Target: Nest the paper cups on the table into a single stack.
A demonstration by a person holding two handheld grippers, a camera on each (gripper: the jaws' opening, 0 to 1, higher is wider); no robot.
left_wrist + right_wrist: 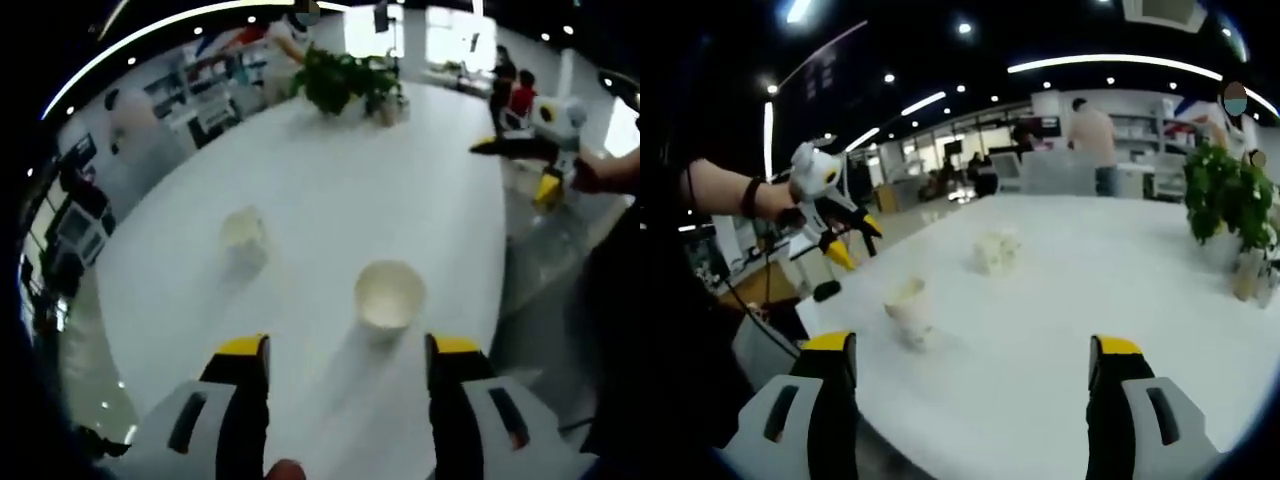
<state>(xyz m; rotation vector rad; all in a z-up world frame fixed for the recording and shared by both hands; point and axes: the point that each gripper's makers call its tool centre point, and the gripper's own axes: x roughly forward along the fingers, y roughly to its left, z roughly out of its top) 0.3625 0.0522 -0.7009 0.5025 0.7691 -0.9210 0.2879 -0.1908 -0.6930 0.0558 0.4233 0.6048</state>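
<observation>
— How far are you with the stacking?

— I judge that nothing is nested yet. On the white table (330,200) I see two paper cups, and they stand apart from each other. The near cup (389,295) is upright, its open mouth faces me, and it is just ahead of my left gripper (347,350), between the lines of its two jaws but not between the tips. The far cup (243,233) is further to the left and looks blurred; I cannot tell if it is one cup or already a few together.

— And your fingers, are they holding something?

— No. My left jaws are wide apart and empty. My right gripper (973,345) is also spread wide, with nothing between its jaws. In the right gripper view the near cup (908,310) is in front of the left jaw, and the far cup (995,250) is behind it, towards the middle of the table.

— Where is your right hand compared with the table?

— In the left gripper view it is off beyond the right edge of the table, well apart from both cups.

— So what is left?

— Everything, I think: to take one cup, to bring it over the other, and to lower it inside. There is a potted plant (345,80) at the far end, but it is away from the cups.
</observation>
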